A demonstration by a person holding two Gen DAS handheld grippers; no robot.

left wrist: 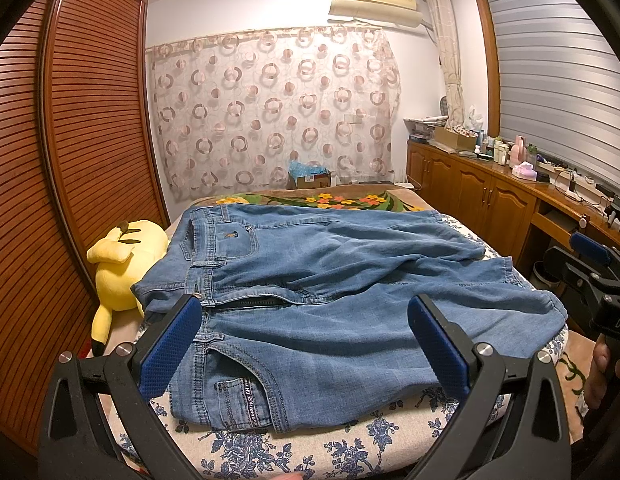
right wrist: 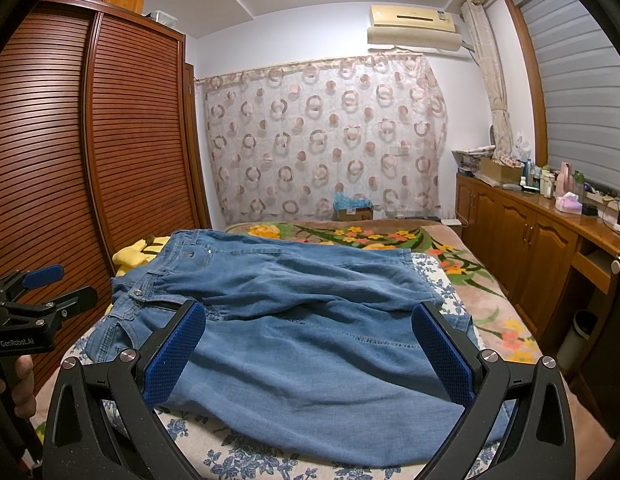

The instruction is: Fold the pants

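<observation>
Blue denim pants [left wrist: 322, 300] lie spread on a floral cushion [left wrist: 310, 452] on the bed, waistband to the left, legs running right. My left gripper [left wrist: 304, 312] is open and empty, hovering above the near waistband and front pocket. My right gripper [right wrist: 310, 320] is open and empty above the near leg of the pants [right wrist: 310, 340]. The right gripper also shows at the right edge of the left wrist view [left wrist: 590, 264]. The left gripper shows at the left edge of the right wrist view [right wrist: 50, 284]. Neither gripper touches the denim.
A yellow plush toy [left wrist: 118, 272] lies left of the waistband by the slatted wooden wardrobe [left wrist: 70, 160]. A flowered blanket [right wrist: 482, 308] covers the bed beyond. Wooden cabinets [right wrist: 530, 248] with bottles line the right wall. A bin [right wrist: 578, 336] stands on the floor.
</observation>
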